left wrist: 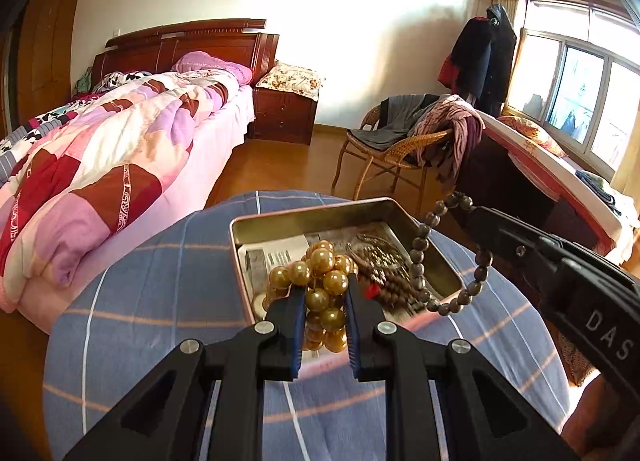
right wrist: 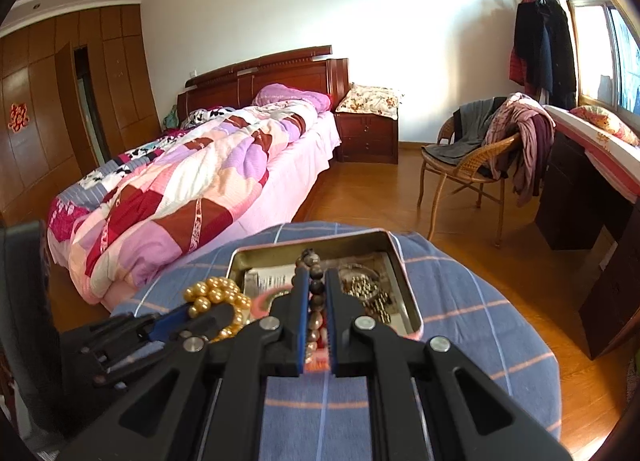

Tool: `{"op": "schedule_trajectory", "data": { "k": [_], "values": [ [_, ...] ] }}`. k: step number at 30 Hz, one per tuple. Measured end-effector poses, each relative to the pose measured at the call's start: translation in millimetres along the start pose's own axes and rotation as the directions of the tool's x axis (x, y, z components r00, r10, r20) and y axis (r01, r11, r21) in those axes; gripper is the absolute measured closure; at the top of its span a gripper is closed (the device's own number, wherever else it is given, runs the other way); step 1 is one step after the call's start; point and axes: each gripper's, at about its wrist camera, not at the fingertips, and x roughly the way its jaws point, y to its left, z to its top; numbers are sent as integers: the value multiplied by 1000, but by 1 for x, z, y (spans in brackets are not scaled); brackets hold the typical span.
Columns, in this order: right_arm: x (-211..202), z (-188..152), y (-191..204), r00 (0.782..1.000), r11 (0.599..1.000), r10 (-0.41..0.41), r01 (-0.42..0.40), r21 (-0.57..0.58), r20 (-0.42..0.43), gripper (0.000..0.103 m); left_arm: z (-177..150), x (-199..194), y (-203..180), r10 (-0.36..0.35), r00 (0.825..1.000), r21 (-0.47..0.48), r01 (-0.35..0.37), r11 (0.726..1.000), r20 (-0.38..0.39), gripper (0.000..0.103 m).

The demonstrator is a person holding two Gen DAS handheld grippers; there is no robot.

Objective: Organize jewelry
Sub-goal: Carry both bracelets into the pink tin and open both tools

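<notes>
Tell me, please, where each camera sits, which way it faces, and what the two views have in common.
Left wrist: sits on the left gripper, looks along its fingers at the gold bead strand it grips above the tin; the right gripper enters at right.
Right wrist: sits on the right gripper, gripping the dark bead bracelet; the left gripper shows at left.
Shared: tin, both strands, bed, chair.

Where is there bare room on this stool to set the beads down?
Free: the blue checked cloth right of the metal tin, and the near strip between tin and cameras. Crowded: inside the tin, packed with paper and chains; its left edge, where the left claw grips gold pearls. The right claw holds dark wooden beads.
</notes>
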Motion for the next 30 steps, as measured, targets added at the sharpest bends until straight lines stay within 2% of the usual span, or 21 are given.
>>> {"op": "schedule_trajectory", "data": {
  "k": [5, 11, 15, 18, 24, 25, 26, 28, 30],
  "values": [
    [29, 8, -12, 1000, 998, 22, -21, 54, -5, 93, 13, 27, -4, 15, 1000, 26, -15, 1000, -1, 86],
    [86, -4, -39, 994, 990, 37, -23, 139, -100, 92, 18, 62, -6, 45, 998, 37, -44, 998, -43, 86],
    [101, -13, -47, 991, 991, -36, 52, 124, -130, 92, 18, 81, -7, 72, 994, 49, -68, 996, -78, 86],
    [103, -17, -51, 989, 991, -58, 74, 114, -137, 92, 15, 90, -8, 89, 991, 59, -84, 995, -96, 90],
    [104, -18, -57, 987, 988, -94, 108, 106, -127, 91, 12, 101, -9, 138, 985, 82, -130, 988, -106, 91],
    [104, -19, -59, 988, 988, -89, 103, 114, -125, 89, 12, 100, -11, 151, 983, 90, -142, 986, -103, 91],
    [107, -18, -59, 989, 988, -83, 98, 119, -125, 82, 11, 100, -12, 162, 981, 95, -153, 984, -103, 91],
    [102, -16, -59, 993, 989, -51, 65, 130, -107, 63, 12, 99, -13, 174, 979, 100, -163, 982, -109, 87],
    [95, -14, -60, 996, 987, -31, 43, 153, -78, 55, 12, 98, -7, 194, 973, 75, -186, 980, -124, 70]
  ]
}}
